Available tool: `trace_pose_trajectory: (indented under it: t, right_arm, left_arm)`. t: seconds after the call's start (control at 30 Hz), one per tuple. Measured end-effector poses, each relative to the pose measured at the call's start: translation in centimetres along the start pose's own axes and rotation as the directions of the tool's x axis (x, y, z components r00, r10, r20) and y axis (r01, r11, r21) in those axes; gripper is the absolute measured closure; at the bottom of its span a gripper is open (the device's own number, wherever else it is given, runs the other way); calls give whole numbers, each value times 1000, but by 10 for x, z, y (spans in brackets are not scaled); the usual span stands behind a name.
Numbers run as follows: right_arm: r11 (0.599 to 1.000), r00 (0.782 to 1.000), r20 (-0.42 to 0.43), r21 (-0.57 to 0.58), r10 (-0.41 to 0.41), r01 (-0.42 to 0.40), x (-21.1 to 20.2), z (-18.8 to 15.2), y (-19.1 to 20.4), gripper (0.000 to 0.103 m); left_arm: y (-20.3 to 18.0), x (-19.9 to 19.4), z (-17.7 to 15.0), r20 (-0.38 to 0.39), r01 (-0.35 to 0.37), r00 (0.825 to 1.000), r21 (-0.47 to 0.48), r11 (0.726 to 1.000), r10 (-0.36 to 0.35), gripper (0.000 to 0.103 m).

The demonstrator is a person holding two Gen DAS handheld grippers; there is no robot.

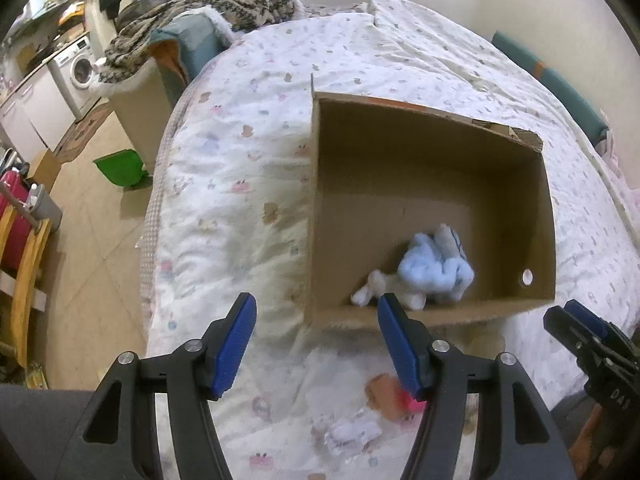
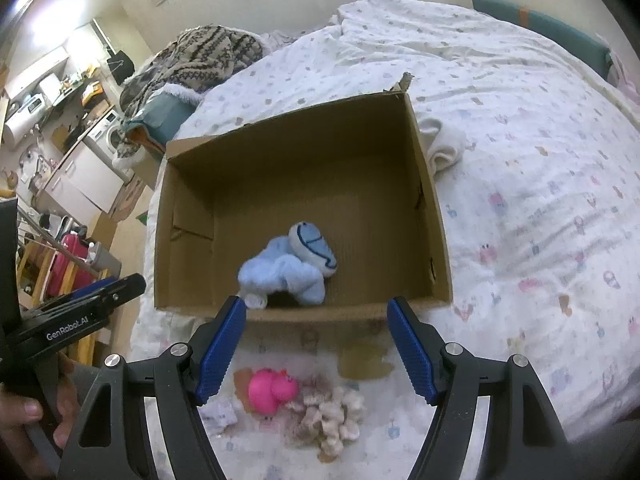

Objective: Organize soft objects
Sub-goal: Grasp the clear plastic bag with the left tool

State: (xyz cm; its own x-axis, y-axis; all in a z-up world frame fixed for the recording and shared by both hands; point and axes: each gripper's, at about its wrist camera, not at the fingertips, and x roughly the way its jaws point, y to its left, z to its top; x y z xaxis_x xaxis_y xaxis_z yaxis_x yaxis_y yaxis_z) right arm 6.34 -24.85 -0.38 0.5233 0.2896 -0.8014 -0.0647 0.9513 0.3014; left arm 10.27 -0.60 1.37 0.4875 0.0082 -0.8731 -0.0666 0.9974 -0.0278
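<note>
A fluffy pale-blue plush toy (image 2: 286, 274) with a white, navy-stitched face lies crumpled in the cardboard box (image 2: 432, 216) on the bed (image 2: 540, 140) — near the box's front wall. Both the left gripper (image 1: 316, 336) and the right gripper (image 2: 316, 340) hover before the box, fingers spread and empty. A pink toy (image 2: 272, 394) and a beige knobbly plush (image 2: 332, 416) lie on the quilt — outside the box.

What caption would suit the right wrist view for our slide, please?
Open right claw above a pink toy; blue plush already in the cardboard box.
</note>
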Motion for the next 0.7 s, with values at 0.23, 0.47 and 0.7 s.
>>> trace_pose_trajectory:
  t: [0.23, 0.47, 0.7]
  right_arm:
    - [999, 999, 17, 2, -40, 40, -10, -20, 2, 26]
    - [996, 996, 0, -19, -87, 87, -12, -35, 3, 26]
    - [997, 998, -38, 66, -41, 44, -3, -41, -10, 26]
  left_arm:
    - [10, -11, -26, 36, -10, 999, 4, 1000, 9, 43]
    - [21, -9, -45, 24, 23, 999, -28, 999, -23, 43]
    - [33, 11, -59, -31, 40, 999, -44, 998, -42, 43]
